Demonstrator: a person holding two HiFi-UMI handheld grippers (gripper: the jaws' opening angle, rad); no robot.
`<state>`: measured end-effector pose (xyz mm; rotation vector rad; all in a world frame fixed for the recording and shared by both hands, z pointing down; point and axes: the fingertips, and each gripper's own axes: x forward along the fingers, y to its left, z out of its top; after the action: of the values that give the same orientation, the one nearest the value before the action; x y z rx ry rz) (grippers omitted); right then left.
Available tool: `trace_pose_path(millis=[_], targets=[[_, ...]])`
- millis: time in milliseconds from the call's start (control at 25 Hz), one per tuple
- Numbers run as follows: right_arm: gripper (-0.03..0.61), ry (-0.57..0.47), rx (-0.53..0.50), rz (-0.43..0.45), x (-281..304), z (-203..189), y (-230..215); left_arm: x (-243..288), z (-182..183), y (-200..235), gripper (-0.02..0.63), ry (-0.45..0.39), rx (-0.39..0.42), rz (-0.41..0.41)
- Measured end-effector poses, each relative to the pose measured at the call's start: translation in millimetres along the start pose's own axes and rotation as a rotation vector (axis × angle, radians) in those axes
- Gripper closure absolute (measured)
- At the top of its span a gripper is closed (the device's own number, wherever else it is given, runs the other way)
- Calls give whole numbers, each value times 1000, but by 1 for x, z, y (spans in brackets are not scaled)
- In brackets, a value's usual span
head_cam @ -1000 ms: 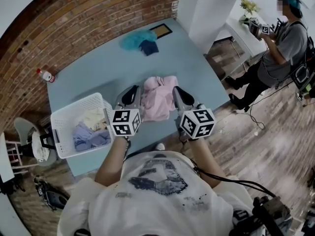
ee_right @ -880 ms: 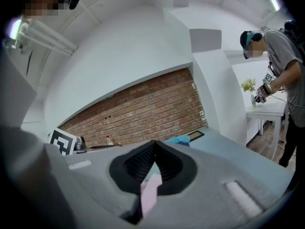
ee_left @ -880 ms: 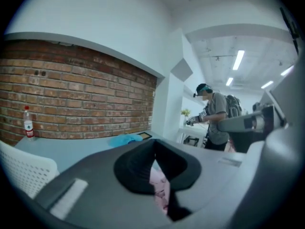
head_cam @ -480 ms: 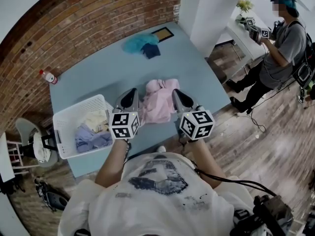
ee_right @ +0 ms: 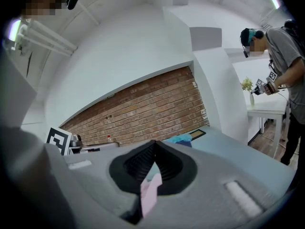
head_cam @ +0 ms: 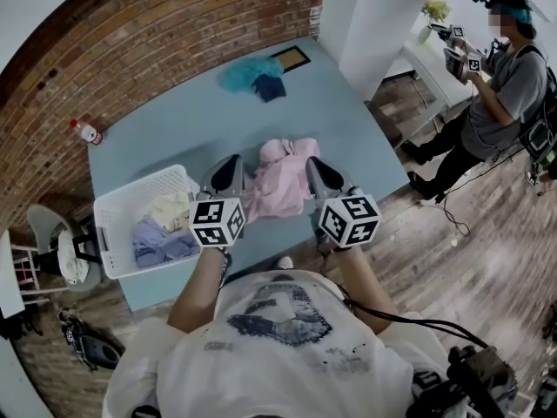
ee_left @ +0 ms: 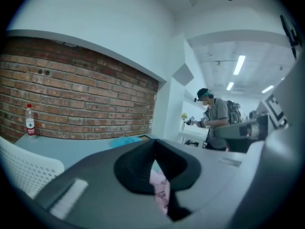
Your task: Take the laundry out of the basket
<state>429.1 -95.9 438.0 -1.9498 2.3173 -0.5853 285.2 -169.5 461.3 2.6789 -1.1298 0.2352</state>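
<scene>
Right now clamping the pink garment w/ the left gripper at its left edge and w/ the right gripper at its right edge, both clenched tight on cloth. Backed up by both gripper views: pinching a printed pink fold in the left tool's closed tips, a plain pink fold in the right's, nothing else in either bite.

Resting that garment on the blue table, just right of the white basket, already out of it and bunched btwn the two tools. Looks like the tail end of one take-out: placing or spreading the piece, not picking it. Can't tell whether lifting or setting down.

Leaving at least two pieces inside the basket: a lavender piece and a cream piece, touching each other. Ignoring the teal cloth at the table's far end, well apart from all this.

Next, probably: let go w/ both tools, back off w/o dragging the fabric, then swing left over the basket for the top piece. Needs a deep enough bite on loose cloth and a straight lift, to avoid tipping or sliding the light basket. Worth watching for fabric snagging on the holed wall.
</scene>
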Motion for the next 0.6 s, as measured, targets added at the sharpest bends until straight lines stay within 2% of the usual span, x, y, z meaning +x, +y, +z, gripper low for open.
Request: trace_pose_path(millis=[200, 400, 600], targets=[[580, 7, -1, 37, 13, -2, 18, -17, 7, 17, 623, 9, 3, 32], [580, 18, -13, 108, 37, -3, 61, -53, 26, 51, 623, -30, -77, 62], [580, 37, -25, 182, 68, -8, 119, -97, 39, 103, 623, -43, -44, 139]])
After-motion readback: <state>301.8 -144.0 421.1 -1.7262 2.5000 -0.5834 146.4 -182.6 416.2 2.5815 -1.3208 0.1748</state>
